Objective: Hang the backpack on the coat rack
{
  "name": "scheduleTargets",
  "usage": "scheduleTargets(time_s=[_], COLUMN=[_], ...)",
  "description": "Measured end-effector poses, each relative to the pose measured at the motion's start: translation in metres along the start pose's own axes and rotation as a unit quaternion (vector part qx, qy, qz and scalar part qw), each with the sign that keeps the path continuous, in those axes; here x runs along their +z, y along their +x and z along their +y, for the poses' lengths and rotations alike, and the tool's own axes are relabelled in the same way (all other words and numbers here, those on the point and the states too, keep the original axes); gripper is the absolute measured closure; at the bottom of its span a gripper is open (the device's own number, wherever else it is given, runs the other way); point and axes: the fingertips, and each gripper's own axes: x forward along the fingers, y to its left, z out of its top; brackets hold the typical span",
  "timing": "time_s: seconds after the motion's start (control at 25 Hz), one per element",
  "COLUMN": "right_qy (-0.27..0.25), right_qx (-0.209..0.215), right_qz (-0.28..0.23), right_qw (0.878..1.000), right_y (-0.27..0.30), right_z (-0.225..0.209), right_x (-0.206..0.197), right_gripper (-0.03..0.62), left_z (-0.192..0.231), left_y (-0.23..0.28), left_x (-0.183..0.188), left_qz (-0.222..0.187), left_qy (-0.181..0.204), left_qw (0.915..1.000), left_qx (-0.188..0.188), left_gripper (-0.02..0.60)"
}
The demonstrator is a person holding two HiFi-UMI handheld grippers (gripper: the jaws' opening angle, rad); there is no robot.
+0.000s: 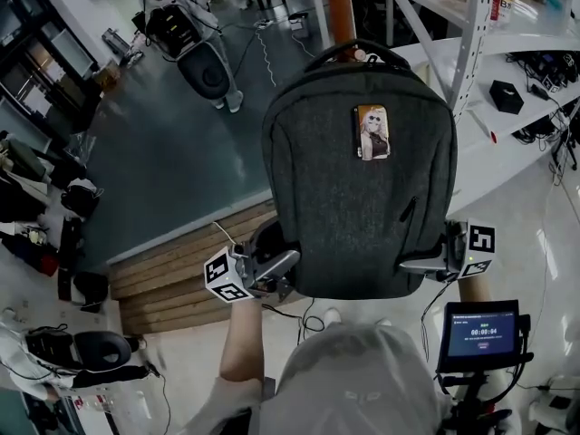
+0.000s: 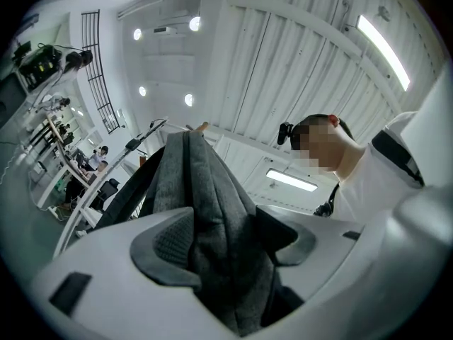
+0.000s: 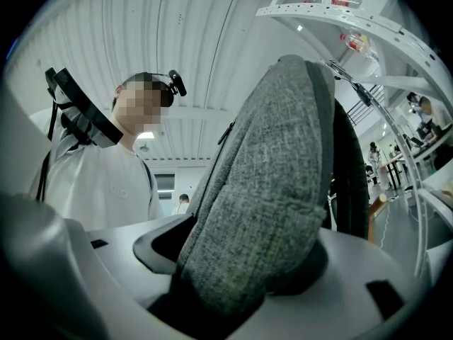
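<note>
A dark grey backpack (image 1: 361, 175) with a small picture badge on its front hangs upright in the middle of the head view. Its black top handle (image 1: 367, 51) sits against the coat rack's brown wooden pole (image 1: 339, 5). I cannot tell whether the handle rests on a peg. My left gripper (image 1: 276, 266) is shut on the backpack's lower left corner, with grey fabric (image 2: 212, 211) bunched between the left gripper's (image 2: 223, 243) jaws. My right gripper (image 1: 426, 263) is shut on the lower right corner, where the backpack's fabric (image 3: 276, 168) fills the right gripper's (image 3: 241, 261) jaws.
White metal shelving (image 1: 471, 34) with bottles and cables stands at the right, close to the rack. A wooden platform (image 1: 172, 270) lies below left. A small screen (image 1: 478, 333) on a stand is at lower right. Chairs and bags line the left edge.
</note>
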Motion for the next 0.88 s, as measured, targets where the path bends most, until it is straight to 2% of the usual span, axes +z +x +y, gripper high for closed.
scheduleTargets(time_s=[0.24, 0.4, 0.48, 0.64, 0.72, 0.8, 0.84, 0.88], right_qy=[0.028, 0.023, 0.022, 0.045, 0.047, 0.033, 0.026, 0.021], right_qx=[-0.011, -0.035, -0.057, -0.113, -0.151, -0.196, -0.215, -0.227], right_qz=[0.009, 0.027, 0.041, 0.077, 0.1, 0.132, 0.147, 0.157], right_qw=[0.999, 0.999, 0.997, 0.99, 0.982, 0.971, 0.965, 0.961], right_y=[0.002, 0.005, 0.004, 0.001, -0.004, -0.01, -0.01, -0.007], right_z=[-0.023, -0.054, -0.077, -0.114, -0.13, -0.148, -0.155, -0.16], right_x=[-0.01, -0.025, -0.036, -0.061, -0.074, -0.089, -0.095, -0.098], right_gripper=[0.298, 0.298, 0.298, 0.298, 0.298, 0.298, 0.297, 0.296], left_z=[0.027, 0.059, 0.082, 0.109, 0.117, 0.117, 0.108, 0.093], left_y=[-0.006, -0.013, -0.016, -0.021, -0.025, -0.029, -0.027, -0.019], left_x=[-0.005, -0.011, -0.015, -0.021, -0.024, -0.02, -0.015, -0.012], left_qz=[0.004, 0.008, 0.012, 0.048, 0.088, 0.098, 0.087, 0.079], left_qy=[-0.008, 0.02, 0.048, 0.111, 0.142, 0.169, 0.177, 0.182], left_qw=[0.9995, 0.9991, 0.9974, 0.9863, 0.9729, 0.9606, 0.9606, 0.964], left_qx=[0.03, 0.036, 0.053, 0.112, 0.16, 0.198, 0.196, 0.178], left_gripper=[0.308, 0.307, 0.307, 0.307, 0.307, 0.307, 0.307, 0.308])
